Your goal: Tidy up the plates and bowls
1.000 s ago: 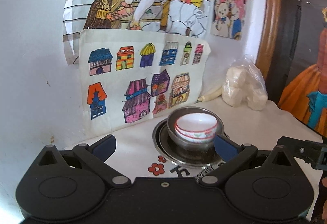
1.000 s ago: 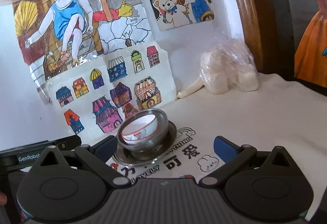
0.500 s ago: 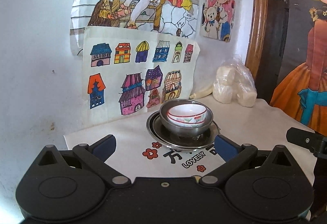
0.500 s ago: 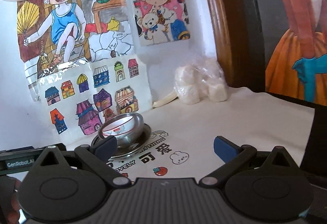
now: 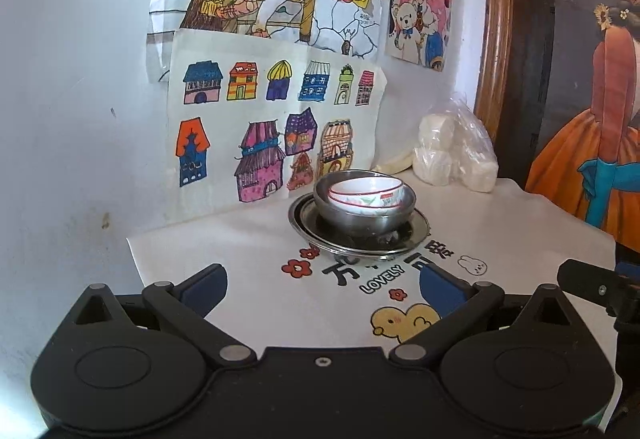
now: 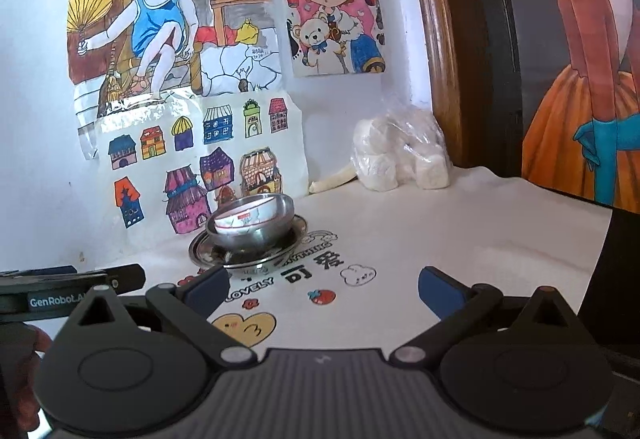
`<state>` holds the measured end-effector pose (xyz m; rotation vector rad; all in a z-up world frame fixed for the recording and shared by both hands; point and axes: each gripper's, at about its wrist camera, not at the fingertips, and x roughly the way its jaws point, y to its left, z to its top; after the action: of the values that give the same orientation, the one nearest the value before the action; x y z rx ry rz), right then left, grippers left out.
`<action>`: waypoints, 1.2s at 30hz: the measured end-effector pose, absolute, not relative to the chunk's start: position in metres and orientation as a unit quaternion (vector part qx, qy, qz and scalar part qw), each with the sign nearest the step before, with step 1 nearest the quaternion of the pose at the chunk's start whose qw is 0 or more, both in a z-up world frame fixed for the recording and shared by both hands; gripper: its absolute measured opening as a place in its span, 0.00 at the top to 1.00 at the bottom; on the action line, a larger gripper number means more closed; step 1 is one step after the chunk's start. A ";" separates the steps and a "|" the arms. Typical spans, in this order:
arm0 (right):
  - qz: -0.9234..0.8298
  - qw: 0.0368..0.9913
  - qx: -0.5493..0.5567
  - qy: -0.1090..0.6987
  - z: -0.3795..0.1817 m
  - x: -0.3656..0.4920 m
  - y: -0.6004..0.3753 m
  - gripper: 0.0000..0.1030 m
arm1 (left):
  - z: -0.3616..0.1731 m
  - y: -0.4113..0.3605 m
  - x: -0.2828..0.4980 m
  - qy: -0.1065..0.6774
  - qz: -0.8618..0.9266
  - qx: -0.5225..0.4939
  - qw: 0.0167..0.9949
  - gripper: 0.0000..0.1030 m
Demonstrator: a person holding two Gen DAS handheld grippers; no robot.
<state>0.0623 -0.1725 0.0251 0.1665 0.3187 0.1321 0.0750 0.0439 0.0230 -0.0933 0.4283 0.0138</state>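
Left gripper (image 5: 322, 291) and right gripper (image 6: 324, 291): fingers spread apart, nothing held; ahead of both, well clear of the tips, white bowl (image 5: 366, 191) sits in steel bowl (image 5: 362, 215) on steel plate (image 5: 416, 229); stack looks done, nothing else seen to sort.

You're in a home: children's drawings (image 5: 276, 127) taped to the wall (image 5: 72, 79), a cartoon-printed cloth (image 6: 400, 239) over the surface, a framed painting (image 6: 580, 79) alongside.

Plastic bag (image 5: 456, 151) (white lumps) beside drawings (image 5: 276, 127)
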 end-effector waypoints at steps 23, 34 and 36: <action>0.045 0.976 0.112 0.183 -0.009 0.065 -0.180 0.00 | -0.010 0.041 0.063 0.217 -0.001 -0.045 0.975 0.01; 0.043 0.973 0.109 0.198 -0.020 0.071 -0.180 0.00 | -0.013 0.040 0.066 0.217 0.004 -0.033 0.976 0.01; 0.043 0.973 0.109 0.200 -0.020 0.073 -0.180 0.00 | -0.015 0.040 0.067 0.218 0.004 -0.031 0.975 0.01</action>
<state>0.0730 -0.1801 -0.0204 0.2194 0.4034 0.0859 0.0667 0.0398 -0.0147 -0.0627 0.4401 0.0087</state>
